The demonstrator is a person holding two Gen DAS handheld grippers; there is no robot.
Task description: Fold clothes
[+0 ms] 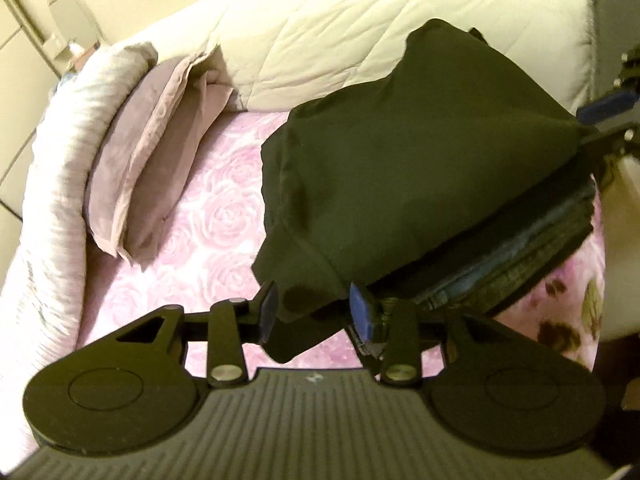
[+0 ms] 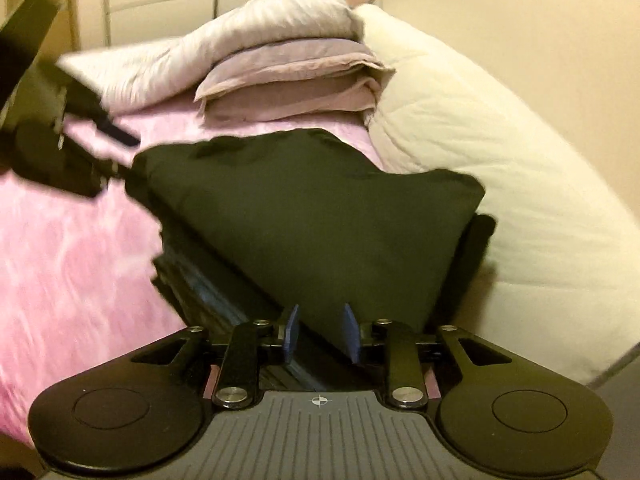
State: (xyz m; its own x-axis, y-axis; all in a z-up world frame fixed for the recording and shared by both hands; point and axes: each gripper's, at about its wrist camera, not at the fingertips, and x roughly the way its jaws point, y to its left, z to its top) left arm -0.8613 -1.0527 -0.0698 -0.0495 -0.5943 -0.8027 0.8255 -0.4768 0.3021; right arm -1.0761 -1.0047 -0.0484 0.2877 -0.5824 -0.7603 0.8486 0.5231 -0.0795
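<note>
Both hand-held grippers, left hand-held gripper point(image 1: 312, 312) and right hand-held gripper point(image 2: 320, 334), are standing apart around the dark soft fabric garment point(image 1: 400, 168); unclamped corners are risking slipping, unfolding onto the pink floral bed point(image 1: 208, 216).

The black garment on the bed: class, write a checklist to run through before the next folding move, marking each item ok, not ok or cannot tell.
1. Left hand-held gripper has the black garment between its fingers: ok, though whether the pads pinch it: cannot tell.
2. Right hand-held gripper has cloth between its fingers: ok; firm hold: cannot tell.
3. Garment lies over the folded stack underneath: ok.
4. Garment edges lined up with the stack: not ok, a flap hangs off by the left gripper.
5. Pink sheet beside the stack free of other things: ok.
</note>
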